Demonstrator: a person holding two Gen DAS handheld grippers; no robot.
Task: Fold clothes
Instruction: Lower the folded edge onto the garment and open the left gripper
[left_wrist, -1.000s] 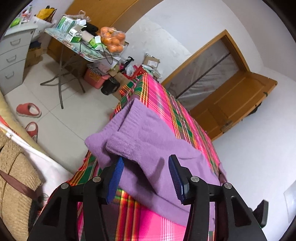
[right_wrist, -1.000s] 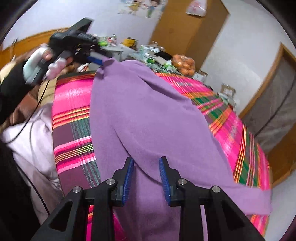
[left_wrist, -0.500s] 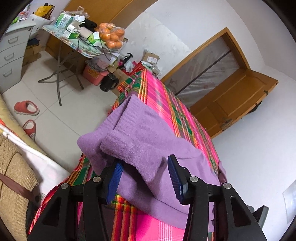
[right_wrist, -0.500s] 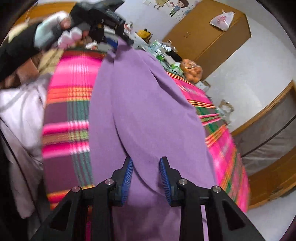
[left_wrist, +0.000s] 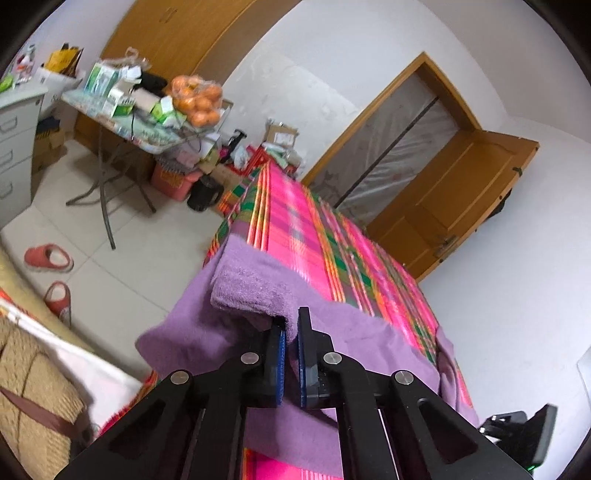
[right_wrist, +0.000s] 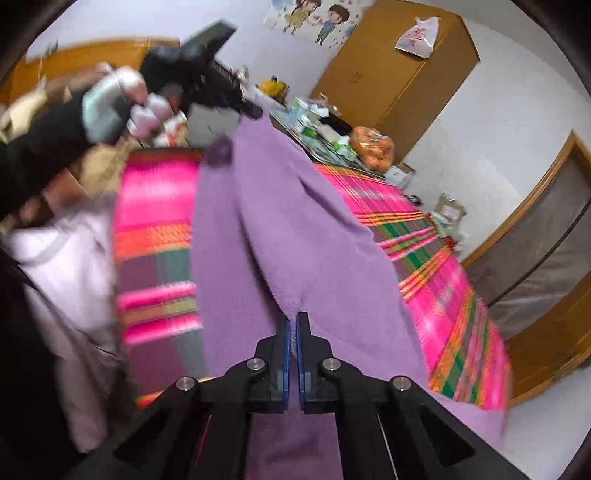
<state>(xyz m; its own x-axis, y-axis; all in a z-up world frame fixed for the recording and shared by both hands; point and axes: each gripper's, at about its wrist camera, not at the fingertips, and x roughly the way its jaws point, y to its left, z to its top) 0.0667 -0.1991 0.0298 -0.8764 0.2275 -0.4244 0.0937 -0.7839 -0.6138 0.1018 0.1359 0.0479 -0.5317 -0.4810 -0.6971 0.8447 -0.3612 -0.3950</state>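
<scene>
A purple knit garment lies across the pink plaid bedspread, one end draped over the bed's edge. My left gripper is shut on a raised fold near its ribbed hem. In the right wrist view the same purple garment rises in a ridge between both tools. My right gripper is shut on a pinch of the fabric at the near end. At the far end the left gripper holds the cloth up, carried by a gloved hand.
A folding table with boxes and a bag of oranges stands on the tiled floor left of the bed. Red slippers lie on the floor. A wooden door is open beyond the bed. White bedding sits beside the bedspread.
Both grippers have closed on the purple garment; they were open around it before. The fabric is now lifted into a ridge between them.
</scene>
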